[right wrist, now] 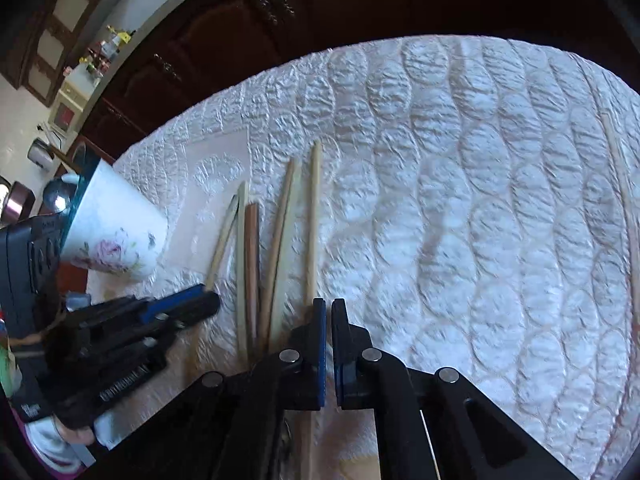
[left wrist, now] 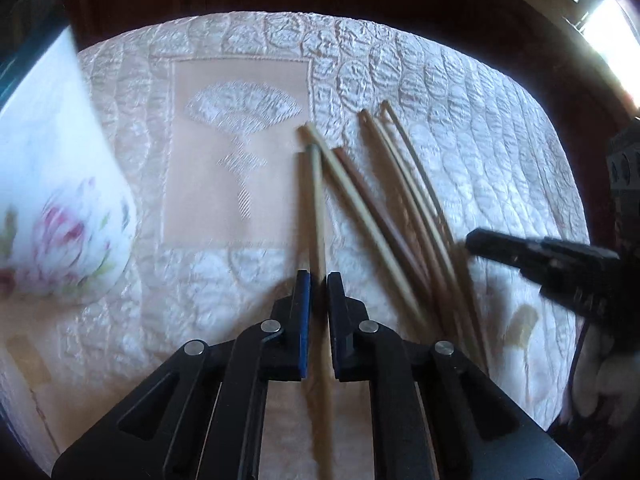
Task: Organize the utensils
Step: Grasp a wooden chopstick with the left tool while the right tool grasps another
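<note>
The left gripper (left wrist: pixel 318 280) has its fingers drawn narrow around a pale chopstick (left wrist: pixel 317 208), which runs between the blue pads and out ahead over the quilted white tablecloth (left wrist: pixel 460 92). Just to the right of that stick lies a loose fan of other chopsticks (left wrist: pixel 384 200) — pale and reddish-brown ones, their tips spread toward the far edge of the table and their near ends bunched together. The right gripper (right wrist: pixel 329 308) sits at the near end of that fan with only a thin slit between its fingers; a pale stick passes just beside its left finger, but whether the fingers are clamped on anything cannot be told. A white cup with a pink flower print (left wrist: pixel 60 208) stands on the cloth near the left edge, well apart from the fan. In the right wrist view the same cup (right wrist: pixel 114 232) shows beyond the left gripper (right wrist: pixel 200 300) — and one more single stick (right wrist: pixel 622 184) lies by the cloth's right edge.
</note>
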### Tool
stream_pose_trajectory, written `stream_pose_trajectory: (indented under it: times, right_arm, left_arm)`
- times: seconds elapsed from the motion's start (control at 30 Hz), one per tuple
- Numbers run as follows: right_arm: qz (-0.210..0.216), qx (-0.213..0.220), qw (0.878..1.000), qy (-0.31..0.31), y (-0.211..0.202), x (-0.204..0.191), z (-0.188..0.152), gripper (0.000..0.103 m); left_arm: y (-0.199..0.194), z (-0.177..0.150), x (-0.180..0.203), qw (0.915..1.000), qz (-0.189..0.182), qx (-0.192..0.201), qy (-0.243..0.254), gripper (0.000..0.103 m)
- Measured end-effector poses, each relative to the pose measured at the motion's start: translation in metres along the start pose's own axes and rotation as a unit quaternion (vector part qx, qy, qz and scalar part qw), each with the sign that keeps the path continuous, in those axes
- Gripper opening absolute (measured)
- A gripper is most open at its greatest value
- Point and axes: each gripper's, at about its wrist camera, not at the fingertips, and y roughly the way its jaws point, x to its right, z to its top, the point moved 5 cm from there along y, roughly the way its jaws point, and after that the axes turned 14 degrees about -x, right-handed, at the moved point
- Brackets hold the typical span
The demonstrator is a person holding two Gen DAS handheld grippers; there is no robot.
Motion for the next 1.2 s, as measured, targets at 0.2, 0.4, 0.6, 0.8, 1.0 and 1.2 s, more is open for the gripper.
stream_pose_trajectory:
  times: [0.2, 0.4, 0.6, 0.8, 1.0, 1.2]
  right_arm:
    - [0.007, 0.016, 1.000, -0.008, -0.012, -0.005, -0.007, 0.014]
    - [-0.019, -0.007, 1.000, -0.005, 0.009, -0.008, -0.008, 0.005]
    - [-0.012, -0.011, 1.000, 0.006, -0.019, 0.007, -0.047, 0.005]
    - [-0.026, -0.054, 0.998, -0.013, -0.017, 0.014, -0.077, 0.010]
    - [-0.047, -0.020, 0.999, -0.011, -0.023, 0.015, -0.031, 0.025]
    - [-0.057, -0.025, 0.998, -0.008, 0.001, 0.011, 0.010, 0.020]
  left_arm:
    - [-0.009, -0.023, -0.008, 1.0000, -0.003, -0.006, -0.002, 0.006]
    - [-0.016, -0.040, -0.016, 0.9999, -0.002, -0.006, -0.012, 0.006]
    - [-0.017, -0.068, -0.022, 0.9997, -0.012, -0.018, -0.010, 0.006]
    - [-0.014, -0.064, -0.016, 0.9998, 0.004, -0.019, 0.006, 0.008]
    - [-0.015, -0.037, -0.015, 0.9992, 0.035, -0.001, 0.016, 0.015]
    - [-0.003, -0.007, -0.008, 0.9971, 0.070, -0.004, 0.031, 0.017]
